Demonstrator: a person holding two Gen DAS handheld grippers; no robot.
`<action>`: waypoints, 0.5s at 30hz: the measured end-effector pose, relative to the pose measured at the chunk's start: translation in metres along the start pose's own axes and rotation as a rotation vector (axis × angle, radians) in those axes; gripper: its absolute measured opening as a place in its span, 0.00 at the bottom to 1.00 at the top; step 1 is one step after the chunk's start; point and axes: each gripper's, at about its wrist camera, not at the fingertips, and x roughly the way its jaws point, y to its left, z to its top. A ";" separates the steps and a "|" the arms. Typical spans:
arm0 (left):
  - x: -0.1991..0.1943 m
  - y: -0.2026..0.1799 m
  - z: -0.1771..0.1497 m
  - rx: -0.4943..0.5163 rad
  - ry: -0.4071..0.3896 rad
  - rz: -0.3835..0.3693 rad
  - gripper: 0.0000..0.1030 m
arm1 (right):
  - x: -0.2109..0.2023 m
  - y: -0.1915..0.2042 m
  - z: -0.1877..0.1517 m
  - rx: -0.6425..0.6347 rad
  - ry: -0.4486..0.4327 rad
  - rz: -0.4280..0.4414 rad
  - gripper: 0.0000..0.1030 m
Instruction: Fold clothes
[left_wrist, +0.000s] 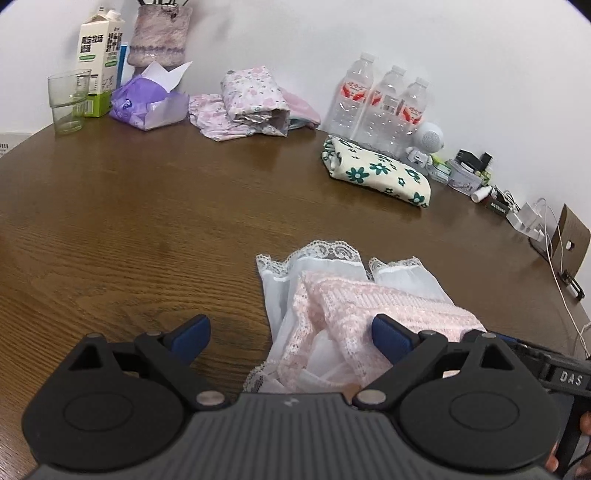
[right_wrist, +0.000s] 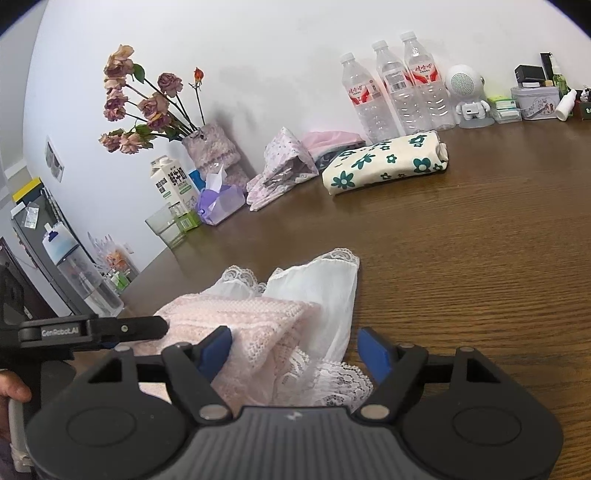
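While the table carries everything, the pink garment w/ white lace lies folded at 6 o'clock, near edge. Floral bundle sits at 1 o'clock, bottles behind it. Left gripper spread wide, holding nothing; right gripper likewise apart, straddling the garment's edge, pads not pressing.
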 end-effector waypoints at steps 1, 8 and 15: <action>0.000 0.000 -0.001 0.004 -0.003 -0.001 0.93 | 0.000 0.000 0.000 -0.001 -0.001 -0.003 0.74; 0.002 0.000 -0.006 0.025 -0.027 -0.009 0.95 | -0.001 0.001 0.001 -0.003 -0.016 -0.002 0.74; 0.002 0.003 -0.006 0.038 -0.039 -0.022 0.95 | 0.001 -0.001 0.001 -0.001 -0.011 0.008 0.74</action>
